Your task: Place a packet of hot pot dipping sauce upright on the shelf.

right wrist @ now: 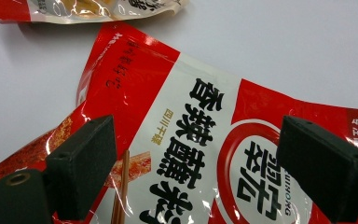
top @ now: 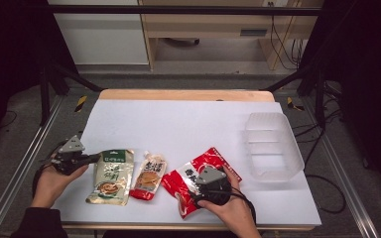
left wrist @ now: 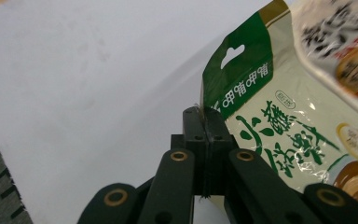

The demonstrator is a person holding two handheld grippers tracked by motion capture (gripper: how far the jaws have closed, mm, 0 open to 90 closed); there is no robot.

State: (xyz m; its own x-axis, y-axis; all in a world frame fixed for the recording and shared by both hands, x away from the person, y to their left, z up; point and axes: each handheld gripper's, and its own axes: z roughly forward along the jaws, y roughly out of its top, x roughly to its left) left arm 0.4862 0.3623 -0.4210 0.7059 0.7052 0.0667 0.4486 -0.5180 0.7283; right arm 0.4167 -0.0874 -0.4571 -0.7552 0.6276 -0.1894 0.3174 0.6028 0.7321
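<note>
White table (top: 178, 124) is seen under 3 packets. Green packet (left wrist: 242, 84) at 8 o'clock is pinched at its corner by left gripper (left wrist: 204, 122); right gripper (right wrist: 196, 163) is held wide above red packet (right wrist: 191, 130), whose lower edge is cut off.

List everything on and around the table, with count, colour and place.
green pouch: 1, green and cream, front left, top corner clamped
small pouch: 1, red and orange, between the other two packets
red packet: 1, red and white, front centre, flat
tub: 1, clear plastic, right side
table: 1, white top
left tongs: 1, black, shut on the green pouch's corner
right tongs: 1, black, open over the red packet
hands: 2, front edge
</note>
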